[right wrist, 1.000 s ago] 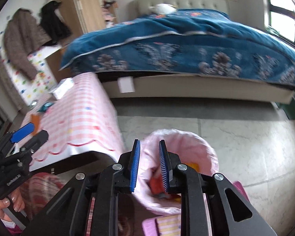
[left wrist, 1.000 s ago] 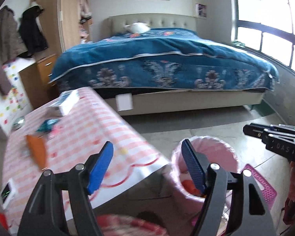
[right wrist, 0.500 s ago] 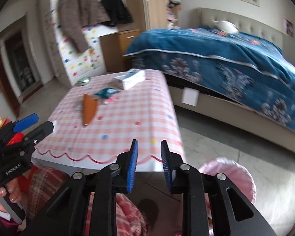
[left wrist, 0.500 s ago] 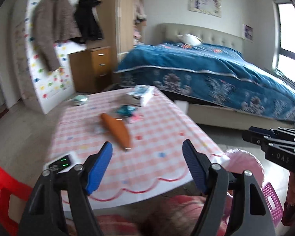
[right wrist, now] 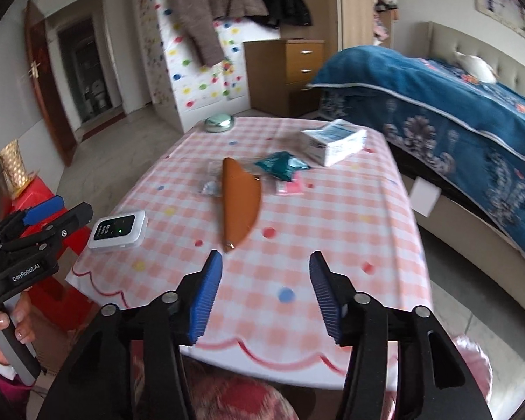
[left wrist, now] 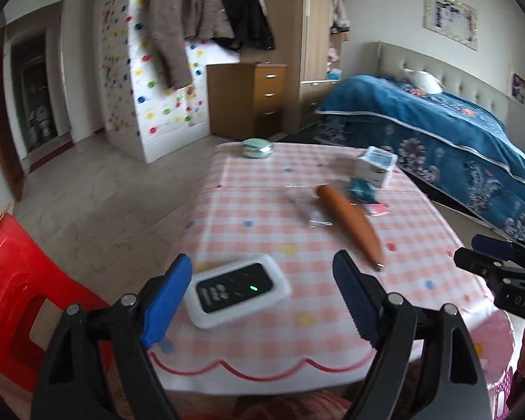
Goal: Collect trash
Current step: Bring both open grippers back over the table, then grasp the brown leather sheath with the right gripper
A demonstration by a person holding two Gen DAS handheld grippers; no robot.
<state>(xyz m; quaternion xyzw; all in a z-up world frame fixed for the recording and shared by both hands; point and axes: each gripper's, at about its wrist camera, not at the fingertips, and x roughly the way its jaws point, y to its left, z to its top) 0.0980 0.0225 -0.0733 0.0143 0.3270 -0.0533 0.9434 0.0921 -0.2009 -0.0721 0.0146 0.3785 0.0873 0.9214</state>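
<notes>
Both tools are empty right now: right tool (right wrist: 266, 287) opening up, left tool (left wrist: 259, 295) opening wide too. Trash, the teal wrapper (right wrist: 281, 166) and pink scrap (right wrist: 290, 187), sits mid-frame on the worktop (right wrist: 350, 231). I'd reach past the orange pouch (right wrist: 239, 203) and pinch the wrapper flat.

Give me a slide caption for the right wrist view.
Right gripper, fingers opening and empty, above checked table with orange pouch and teal wrapper.

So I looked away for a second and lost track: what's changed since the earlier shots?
Both grippers swung from over the pink bin back to the table. The right gripper, nearly shut before, is opening and empty; the left gripper is opening wider, also empty. The table items haven't moved.
</notes>
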